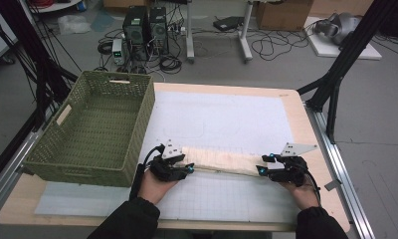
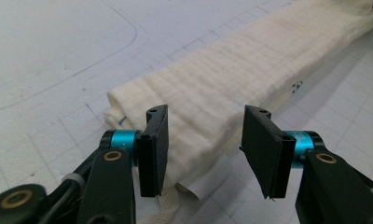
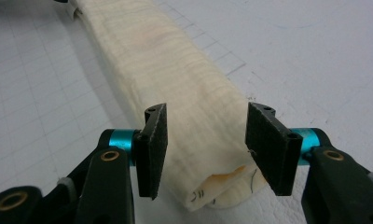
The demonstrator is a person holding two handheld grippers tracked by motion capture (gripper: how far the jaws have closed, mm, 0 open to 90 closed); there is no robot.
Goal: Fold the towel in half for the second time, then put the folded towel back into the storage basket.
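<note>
Straddling each end of the folded cream towel [image 1: 222,162], left tongs [image 1: 188,168] and right tongs [image 1: 260,171] stand open, pads clear of cloth. Towel lies folded long, lower centre of frame on the surface [image 1: 247,112]; wicker basket [image 1: 95,164] at left empty, so stowing probably remains.

Each hand carries a black two-jaw gripper: the left gripper [image 1: 186,168] and the right gripper [image 1: 261,167] share one build. On top of each sits a grey three-cornered plate [image 1: 172,149] with small holes. A black cable [image 1: 139,172] trails from the left one along the wrist. In the gripper views, flat rectangular black pads [image 2: 155,148] have a matte, slightly grainy face and screw holes at their upper corners. Behind each pad sits a turquoise metal collar [image 2: 120,140]. The black link arms carry brass-coloured round rivets [image 3: 110,156]. Both sleeves [image 1: 130,220] are dark.
</note>
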